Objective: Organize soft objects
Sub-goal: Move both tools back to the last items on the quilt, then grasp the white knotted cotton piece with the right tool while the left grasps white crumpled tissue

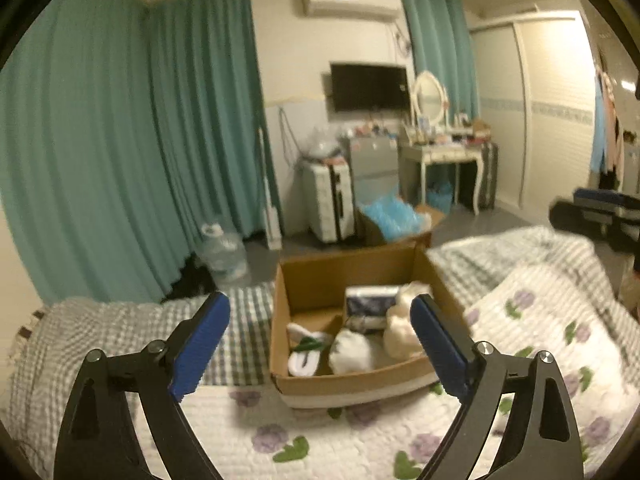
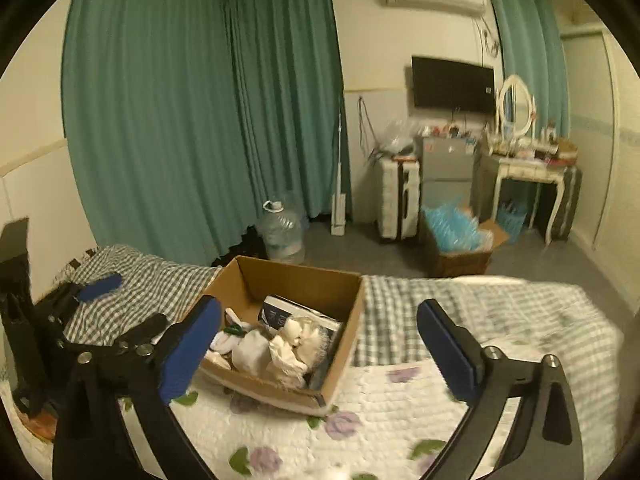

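An open cardboard box (image 1: 320, 276) sits on the bed and holds soft things: white socks with green trim (image 1: 306, 350), a white bundle (image 1: 352, 350), a cream plush (image 1: 400, 332) and a dark blue-and-white pack (image 1: 370, 304). The box also shows in the right wrist view (image 2: 288, 280). My left gripper (image 1: 320, 344) is open and empty, above the box's near side. My right gripper (image 2: 320, 348) is open and empty, to the right of the box. The left gripper shows at the left edge of the right wrist view (image 2: 80, 296).
The bed has a floral quilt (image 1: 540, 320) and a grey checked blanket (image 1: 100, 332). On the floor beyond stand a water jug (image 1: 222, 250), a white suitcase (image 1: 328, 200), a box of blue items (image 1: 396, 220) and a dressing table (image 1: 444, 160). Teal curtains (image 1: 120, 140) hang at the left.
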Action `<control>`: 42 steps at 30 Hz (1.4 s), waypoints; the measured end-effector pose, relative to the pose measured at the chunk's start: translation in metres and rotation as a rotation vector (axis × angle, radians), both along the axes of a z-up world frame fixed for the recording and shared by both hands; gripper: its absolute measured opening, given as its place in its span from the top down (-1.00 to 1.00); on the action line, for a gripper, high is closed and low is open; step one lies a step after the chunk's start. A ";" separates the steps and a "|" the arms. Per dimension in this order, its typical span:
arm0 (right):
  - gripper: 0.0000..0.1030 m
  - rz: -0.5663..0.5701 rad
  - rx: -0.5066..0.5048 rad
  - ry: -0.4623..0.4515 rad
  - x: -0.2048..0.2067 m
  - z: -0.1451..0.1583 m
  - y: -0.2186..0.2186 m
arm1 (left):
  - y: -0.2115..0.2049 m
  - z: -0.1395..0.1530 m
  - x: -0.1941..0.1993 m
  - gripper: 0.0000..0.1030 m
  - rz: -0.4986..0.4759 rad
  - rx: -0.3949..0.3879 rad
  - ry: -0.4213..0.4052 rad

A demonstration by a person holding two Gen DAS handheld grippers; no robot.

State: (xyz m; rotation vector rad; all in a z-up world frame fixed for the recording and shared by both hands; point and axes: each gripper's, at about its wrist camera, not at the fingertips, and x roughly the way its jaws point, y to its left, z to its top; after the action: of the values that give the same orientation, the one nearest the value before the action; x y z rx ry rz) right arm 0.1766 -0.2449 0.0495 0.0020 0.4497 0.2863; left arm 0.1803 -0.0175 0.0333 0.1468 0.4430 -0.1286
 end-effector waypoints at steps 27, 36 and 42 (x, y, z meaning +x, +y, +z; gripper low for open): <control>-0.24 -0.053 -0.135 0.544 -0.033 -0.226 -0.020 | -0.038 -0.140 -0.074 -0.81 0.034 -0.041 0.305; 0.43 -0.062 -0.247 0.589 -0.033 -0.237 -0.006 | -0.046 -0.161 -0.075 -0.81 0.000 -0.029 0.363; 0.47 -0.010 -0.273 0.526 -0.061 -0.200 -0.004 | -0.050 -0.154 -0.082 -0.81 -0.040 -0.052 0.356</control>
State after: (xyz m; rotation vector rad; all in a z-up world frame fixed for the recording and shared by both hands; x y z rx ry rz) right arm 0.1159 -0.2490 -0.1502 -0.1907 1.0086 0.2104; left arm 0.0980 -0.0671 -0.1206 0.0810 0.7912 -0.2070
